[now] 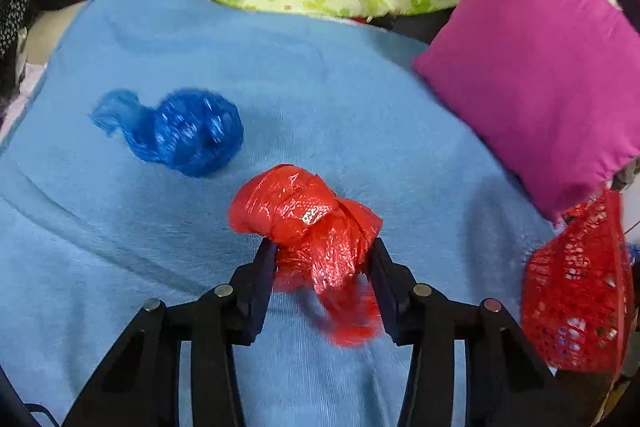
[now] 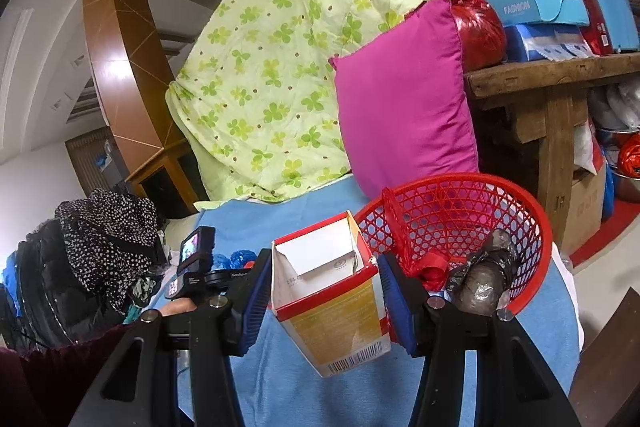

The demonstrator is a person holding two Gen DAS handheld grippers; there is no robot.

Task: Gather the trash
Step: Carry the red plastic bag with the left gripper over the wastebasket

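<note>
Left claw [image 1: 322,247] gripping red plastic wad [image 1: 304,215] on blue blanket [image 1: 280,75], blue wad [image 1: 180,131] nearby. Right claw [image 2: 324,267] clamped on open carton [image 2: 332,291], barcode visible, beside red basket [image 2: 532,223]. "FASHION" on blue box [image 2: 532,1].

The left gripper [image 1: 322,251] is pointing steeply downward, its jaws pressing in on both sides of a crumpled red bag [image 1: 306,217]. The right gripper [image 2: 322,279] is pointing nearly level, its jaws seemingly clamping an open carton [image 2: 332,291].
</note>
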